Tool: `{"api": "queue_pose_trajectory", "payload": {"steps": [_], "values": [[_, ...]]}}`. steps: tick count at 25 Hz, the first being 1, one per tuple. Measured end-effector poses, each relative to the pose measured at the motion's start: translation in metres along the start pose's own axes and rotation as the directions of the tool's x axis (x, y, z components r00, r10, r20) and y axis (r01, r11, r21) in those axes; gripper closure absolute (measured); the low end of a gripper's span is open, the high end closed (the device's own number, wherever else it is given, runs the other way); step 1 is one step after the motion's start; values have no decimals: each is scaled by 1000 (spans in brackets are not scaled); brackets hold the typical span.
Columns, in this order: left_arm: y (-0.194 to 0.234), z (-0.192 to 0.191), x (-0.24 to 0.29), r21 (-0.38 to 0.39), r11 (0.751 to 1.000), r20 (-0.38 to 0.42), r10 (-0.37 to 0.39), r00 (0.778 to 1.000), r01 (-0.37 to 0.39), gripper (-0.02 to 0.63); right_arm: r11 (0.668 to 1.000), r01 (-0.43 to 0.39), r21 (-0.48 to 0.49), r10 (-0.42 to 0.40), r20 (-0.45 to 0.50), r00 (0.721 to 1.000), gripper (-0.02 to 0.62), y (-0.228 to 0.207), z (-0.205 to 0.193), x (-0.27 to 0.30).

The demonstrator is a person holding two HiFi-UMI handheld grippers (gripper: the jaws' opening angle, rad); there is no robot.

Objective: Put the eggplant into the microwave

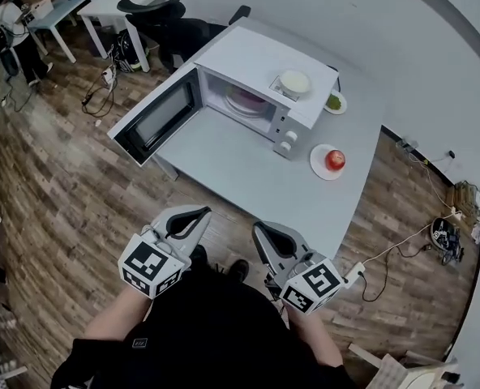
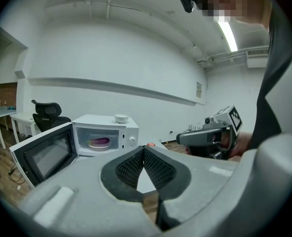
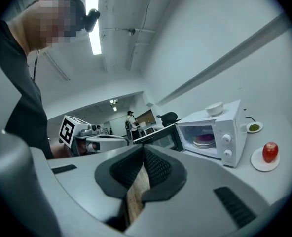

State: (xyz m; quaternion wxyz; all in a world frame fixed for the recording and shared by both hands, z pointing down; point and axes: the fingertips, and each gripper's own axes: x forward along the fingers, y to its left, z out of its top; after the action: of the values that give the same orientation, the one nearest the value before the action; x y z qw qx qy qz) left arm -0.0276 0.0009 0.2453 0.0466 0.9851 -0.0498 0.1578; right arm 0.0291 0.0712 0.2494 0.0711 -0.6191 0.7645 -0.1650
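The purple eggplant point(image 1: 246, 100) lies on a pink plate inside the white microwave point(image 1: 252, 63), whose door point(image 1: 155, 120) hangs wide open to the left. It shows through the opening in the left gripper view point(image 2: 100, 141) and the right gripper view point(image 3: 204, 138). My left gripper point(image 1: 198, 211) and right gripper point(image 1: 260, 227) are held close to my body, short of the table's near edge and well away from the microwave. Both are shut with nothing in them; the jaw tips meet in each gripper's own view, left point(image 2: 142, 149) and right point(image 3: 142, 149).
A white bowl point(image 1: 294, 82) sits on top of the microwave. A red apple point(image 1: 335, 160) rests on a white plate to its right, and a small dish of something green point(image 1: 334, 102) is behind. The grey table point(image 1: 224, 156) stands on wood flooring; an office chair point(image 1: 155, 10) and cables lie beyond.
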Motion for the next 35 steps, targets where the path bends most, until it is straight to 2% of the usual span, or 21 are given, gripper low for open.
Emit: {"api": "queue_pose_trajectory", "payload": {"steps": [4, 9, 13, 19, 35], "values": [[6, 8, -11, -51, 999, 47, 8, 999, -6, 597, 1000, 2, -17, -1, 47, 999, 578, 8, 12, -7], [16, 24, -13, -25, 1000, 85, -4, 996, 6, 597, 997, 73, 3, -73, 106, 992, 580, -3, 30, -7], [23, 33, -12, -29, 1000, 114, 3, 993, 1, 597, 996, 84, -42, -80, 90, 993, 581, -1, 36, 0], [19, 34, -9, -16, 999, 114, -28, 993, 30, 597, 987, 98, -126, -91, 59, 994, 581, 5, 38, 12], [24, 35, -9, -5, 999, 92, -36, 995, 36, 597, 993, 69, -97, -65, 47, 997, 581, 4, 37, 23]]}}
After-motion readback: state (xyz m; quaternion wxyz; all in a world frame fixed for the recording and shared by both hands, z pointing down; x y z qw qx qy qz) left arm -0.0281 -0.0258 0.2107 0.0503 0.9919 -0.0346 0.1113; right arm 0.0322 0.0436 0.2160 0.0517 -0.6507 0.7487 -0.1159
